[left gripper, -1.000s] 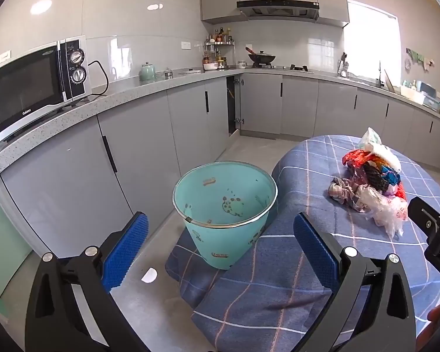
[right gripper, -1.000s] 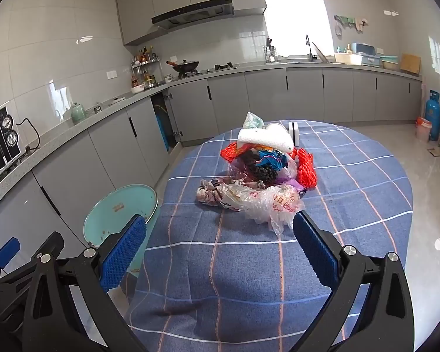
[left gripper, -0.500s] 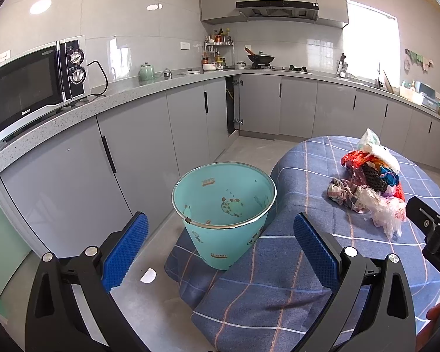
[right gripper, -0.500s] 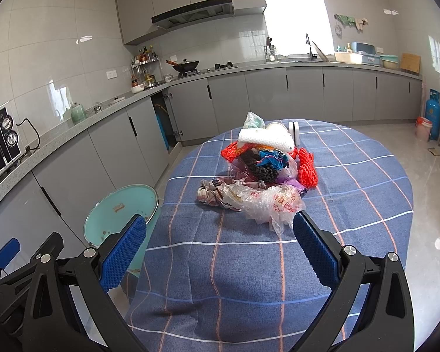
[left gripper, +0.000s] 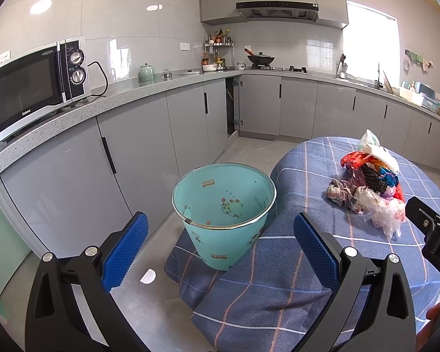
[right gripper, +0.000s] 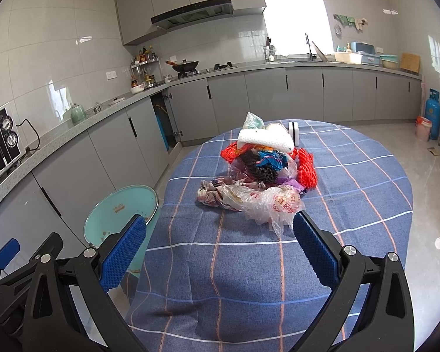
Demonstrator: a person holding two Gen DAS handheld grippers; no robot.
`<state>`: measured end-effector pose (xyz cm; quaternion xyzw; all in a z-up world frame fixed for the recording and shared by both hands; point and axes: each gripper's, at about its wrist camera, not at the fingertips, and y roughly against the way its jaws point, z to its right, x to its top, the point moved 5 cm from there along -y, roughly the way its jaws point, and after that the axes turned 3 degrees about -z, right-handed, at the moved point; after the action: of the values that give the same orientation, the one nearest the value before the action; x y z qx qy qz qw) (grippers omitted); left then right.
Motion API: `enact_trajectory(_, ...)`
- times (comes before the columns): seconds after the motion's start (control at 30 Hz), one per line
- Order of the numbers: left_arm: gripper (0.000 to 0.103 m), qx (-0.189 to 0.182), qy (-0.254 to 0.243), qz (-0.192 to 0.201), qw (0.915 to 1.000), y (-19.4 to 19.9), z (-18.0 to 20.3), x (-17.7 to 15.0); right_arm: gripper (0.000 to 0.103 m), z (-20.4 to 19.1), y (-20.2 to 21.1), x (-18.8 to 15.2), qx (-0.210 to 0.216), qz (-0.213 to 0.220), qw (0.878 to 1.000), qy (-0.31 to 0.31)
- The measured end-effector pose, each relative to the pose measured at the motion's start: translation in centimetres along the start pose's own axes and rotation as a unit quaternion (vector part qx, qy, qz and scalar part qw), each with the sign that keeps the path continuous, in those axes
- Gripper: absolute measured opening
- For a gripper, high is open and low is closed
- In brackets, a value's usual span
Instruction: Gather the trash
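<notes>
— Trash heap (right gripper: 261, 173): where, against the tongs?
— Mid-table on the blue cloth (right gripper: 352, 205), straight ahead of the right gripper (right gripper: 220, 248), just beyond its tips; long axis running near to far.
— And the left gripper (left gripper: 220, 248)?
— Facing the teal bin (left gripper: 224, 205) on the floor; heap far right. Right nearer.
— Tongs?
— Both spread wide, holding nothing.

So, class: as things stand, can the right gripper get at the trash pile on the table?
Probably yes. The right gripper is open, pointing at the trash pile, with only bare tablecloth between.
</notes>
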<state>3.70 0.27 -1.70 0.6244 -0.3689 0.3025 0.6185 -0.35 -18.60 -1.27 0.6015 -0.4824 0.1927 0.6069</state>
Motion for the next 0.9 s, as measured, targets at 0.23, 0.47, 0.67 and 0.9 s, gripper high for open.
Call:
enact_trajectory(0.23, 0.097, -0.001, 0.000, 0.001, 1.0000, 0.05, -0.02, 0.03, 0.099, 0.06, -0.05, -0.06, 0.000, -0.001, 1.000, -0.002)
enact_trajectory(0.47, 0.097, -0.002, 0.000, 0.001, 1.0000, 0.12, 0.02, 0.10, 0.099, 0.06, -0.03, -0.05, 0.000, -0.001, 1.000, -0.002)
enact_trajectory(0.67, 0.097, -0.002, 0.001, 0.001, 1.0000, 0.16, 0.09, 0.11, 0.099, 0.12, 0.10, 0.03, 0.000, 0.002, 1.000, -0.004)
enact_trajectory(0.9, 0.097, -0.003, 0.001, 0.000, 1.0000, 0.23, 0.11, 0.13, 0.099, 0.30, 0.20, -0.15, 0.001, 0.002, 1.000, -0.006)
